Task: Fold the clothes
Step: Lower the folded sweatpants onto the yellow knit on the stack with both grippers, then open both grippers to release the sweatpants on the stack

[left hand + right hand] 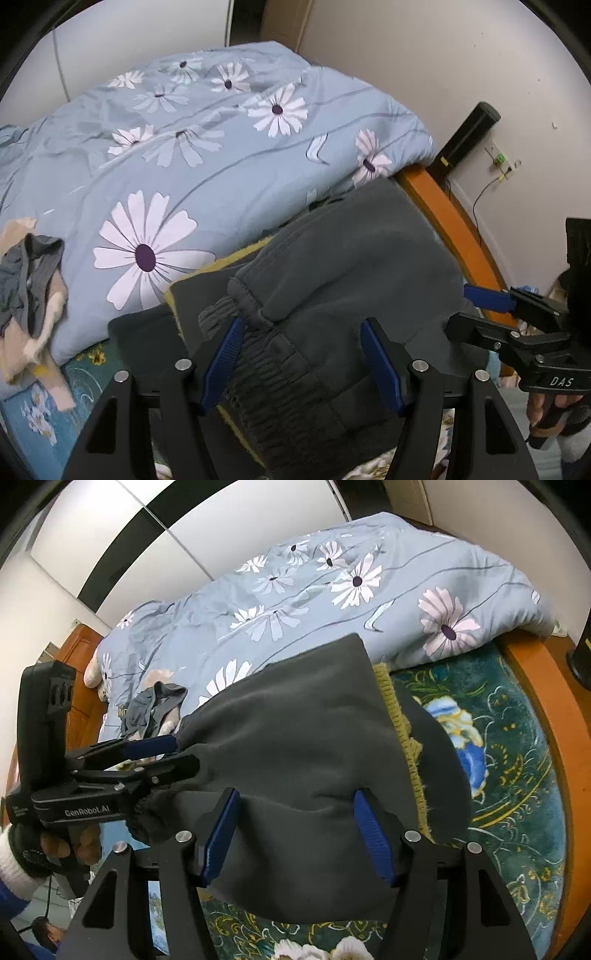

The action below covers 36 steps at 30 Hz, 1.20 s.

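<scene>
We see a bed [532, 716] with a blue flowered quilt [207, 155] heaped at its far side and dark grey trousers [295, 738] folded over on the green bedspread [517, 775] near the edge. Our left gripper [303, 354] and right gripper [295, 830] both stand spread wide over the trousers, grasping nothing. A small crumpled grey garment [33, 273] lies on the quilt.
</scene>
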Motion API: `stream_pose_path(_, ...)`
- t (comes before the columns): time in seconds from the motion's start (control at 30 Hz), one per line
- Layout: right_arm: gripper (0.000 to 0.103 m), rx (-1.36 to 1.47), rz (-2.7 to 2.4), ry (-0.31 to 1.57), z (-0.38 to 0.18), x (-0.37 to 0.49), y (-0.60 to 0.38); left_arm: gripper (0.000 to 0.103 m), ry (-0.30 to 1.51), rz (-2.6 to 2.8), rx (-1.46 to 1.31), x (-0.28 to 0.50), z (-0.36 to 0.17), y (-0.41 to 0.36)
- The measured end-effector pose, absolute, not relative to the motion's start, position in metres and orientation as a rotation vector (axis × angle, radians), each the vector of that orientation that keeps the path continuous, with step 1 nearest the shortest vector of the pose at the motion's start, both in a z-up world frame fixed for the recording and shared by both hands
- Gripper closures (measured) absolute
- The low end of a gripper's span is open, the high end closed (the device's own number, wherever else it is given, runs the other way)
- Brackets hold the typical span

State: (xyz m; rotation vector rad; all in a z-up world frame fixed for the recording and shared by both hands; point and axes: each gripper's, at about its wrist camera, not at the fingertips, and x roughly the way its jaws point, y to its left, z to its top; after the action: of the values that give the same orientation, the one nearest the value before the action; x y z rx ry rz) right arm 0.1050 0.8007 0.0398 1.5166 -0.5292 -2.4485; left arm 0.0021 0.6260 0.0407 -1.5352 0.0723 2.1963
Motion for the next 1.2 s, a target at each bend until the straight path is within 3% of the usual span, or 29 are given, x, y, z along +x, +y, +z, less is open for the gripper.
stream_pose_path(0.13, 0.036, 1.493, -2.500, -0.498, 0.060, 0.123, 0.794, 0.023, 0.042, 2.234, -1.492, 0.024, 0.061, 0.612)
stream_pose_path(0.4, 0.035, 1.535, -2.501, -0.420, 0.059, 0.164, 0.756, 0.016, -0.005, 2.283, -1.518, 0.081, 0.058, 0.576)
stream_pose_path(0.5, 0.019, 1.556, -2.499, -0.388, 0.053, 0.177, 0.739, 0.009, -0.017, 2.302, -1.534, 0.099, 0.057, 0.565)
stream_pose_path(0.6, 0.019, 1.566, -2.474, -0.357, 0.047, 0.187, 0.723, 0.002, -0.035, 2.325, -1.548, 0.114, 0.057, 0.556)
stream_pose_path(0.77, 0.018, 1.581, -2.476, -0.302, 0.040, 0.199, 0.704, 0.001, -0.046, 2.369, -1.632, 0.130, 0.047, 0.542)
stream_pose_path(0.83, 0.010, 1.587, -2.478, -0.292, 0.038, 0.204, 0.699, 0.000, -0.037, 2.386, -1.667, 0.135, 0.042, 0.538)
stream_pose_path(1.2, 0.010, 1.580, -2.534, -0.222, 0.026, 0.224, 0.681, 0.000, 0.007, 2.501, -1.638, 0.157, 0.027, 0.526)
